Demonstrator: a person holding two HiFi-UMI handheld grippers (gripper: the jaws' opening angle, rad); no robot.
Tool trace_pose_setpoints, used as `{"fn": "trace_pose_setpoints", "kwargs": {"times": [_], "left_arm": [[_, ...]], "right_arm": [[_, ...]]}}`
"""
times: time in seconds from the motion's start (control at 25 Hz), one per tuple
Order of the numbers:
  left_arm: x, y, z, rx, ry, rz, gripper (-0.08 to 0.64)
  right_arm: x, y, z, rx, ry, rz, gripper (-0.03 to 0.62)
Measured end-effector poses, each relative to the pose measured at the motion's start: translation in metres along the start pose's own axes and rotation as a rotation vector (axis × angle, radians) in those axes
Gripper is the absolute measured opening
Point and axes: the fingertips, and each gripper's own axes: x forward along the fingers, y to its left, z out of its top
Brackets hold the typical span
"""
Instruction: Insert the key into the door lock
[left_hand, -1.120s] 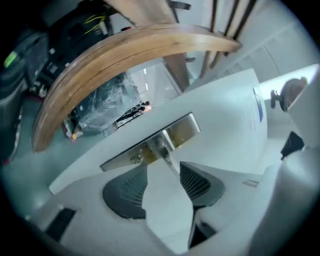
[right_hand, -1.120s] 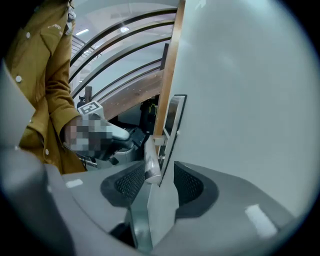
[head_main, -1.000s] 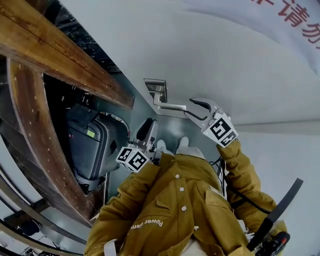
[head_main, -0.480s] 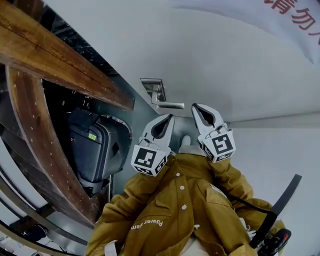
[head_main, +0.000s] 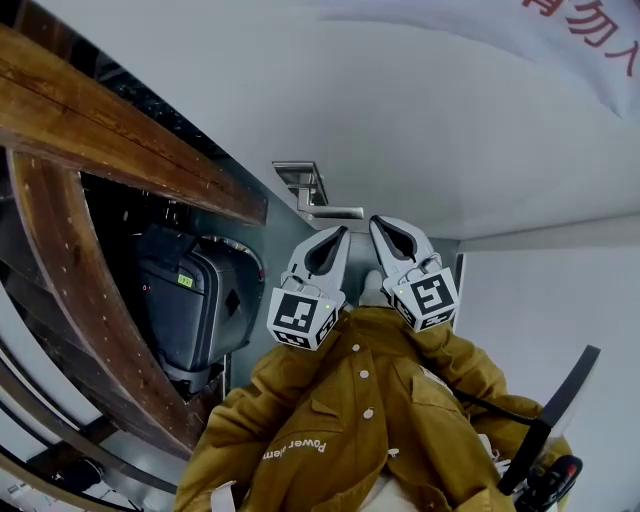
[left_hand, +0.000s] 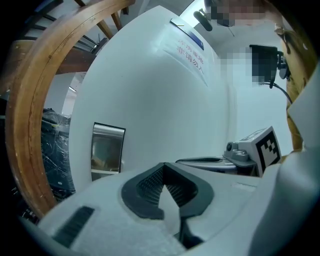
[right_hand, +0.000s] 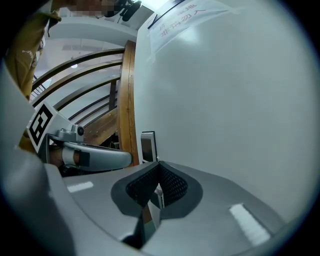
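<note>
A silver lock plate (head_main: 298, 183) with a lever handle (head_main: 337, 212) is mounted on the white door (head_main: 420, 130). Both grippers hover side by side just below the handle, pointing at the door. My left gripper (head_main: 337, 234) is shut with nothing between its pads. My right gripper (head_main: 379, 224) is shut too, and no key shows in it. From the left gripper view, the left gripper (left_hand: 163, 170) faces the lock plate (left_hand: 107, 150), with the right gripper (left_hand: 235, 159) beside it. The right gripper (right_hand: 158, 166) sees the plate (right_hand: 148, 145) just past its tips. No key is visible anywhere.
A wooden door frame (head_main: 130, 135) with curved wooden beams runs along the left. A black wrapped suitcase (head_main: 188, 300) stands behind it. A paper notice with red writing (head_main: 590, 45) hangs on the door. The person's mustard jacket (head_main: 350, 410) fills the lower middle.
Both grippers went from open to shut. The left one rose and swung in beside the right. The right one rolled and drew back from the lever handle.
</note>
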Motion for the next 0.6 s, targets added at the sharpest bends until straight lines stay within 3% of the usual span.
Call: {"fn": "trace_pose_setpoints", "kwargs": {"times": [0.6], "left_arm": [[-0.0013,-0.0021,-0.0019,-0.022,0.013,-0.005,-0.002]], "right_arm": [[-0.0009,0.0078,-0.0025,-0.003,0.018,0.008,0.005]]}}
